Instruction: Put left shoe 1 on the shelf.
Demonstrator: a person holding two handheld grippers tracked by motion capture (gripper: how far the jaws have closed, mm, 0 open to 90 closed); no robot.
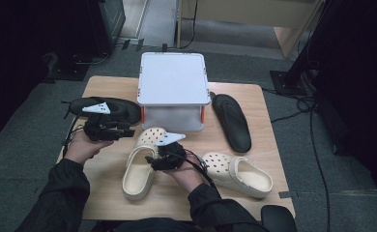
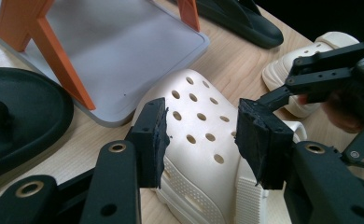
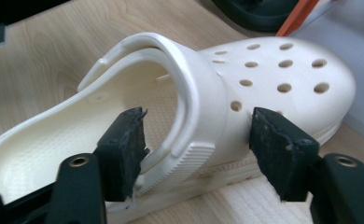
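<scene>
Wooden table (image 1: 104, 193) on grey carpet, seen from the person's side; a white two-tier rack with orange posts (image 1: 173, 89) stands at the far middle, a black slipper (image 1: 231, 122) lies right of it and another black slipper (image 1: 110, 108) left of it. Nearest cream clog (image 1: 140, 166): long axis runs away from the person, perforated toe toward the rack, heel opening toward the near edge. Second cream clog (image 1: 239, 173) lies well to the right, on its own. Right hand-held gripper (image 3: 196, 149): jaws apart, straddling the near clog's side wall and folded heel strap, pads not pressing on it. Left hand-held gripper (image 2: 201, 140): jaws spread at middling width, hovering just over the clog's toe from the left, nothing held. The clog lies directly ahead of the right jaws, so the right hand is nearer; a grasp would likely close across the clog's width at the strap.
</scene>
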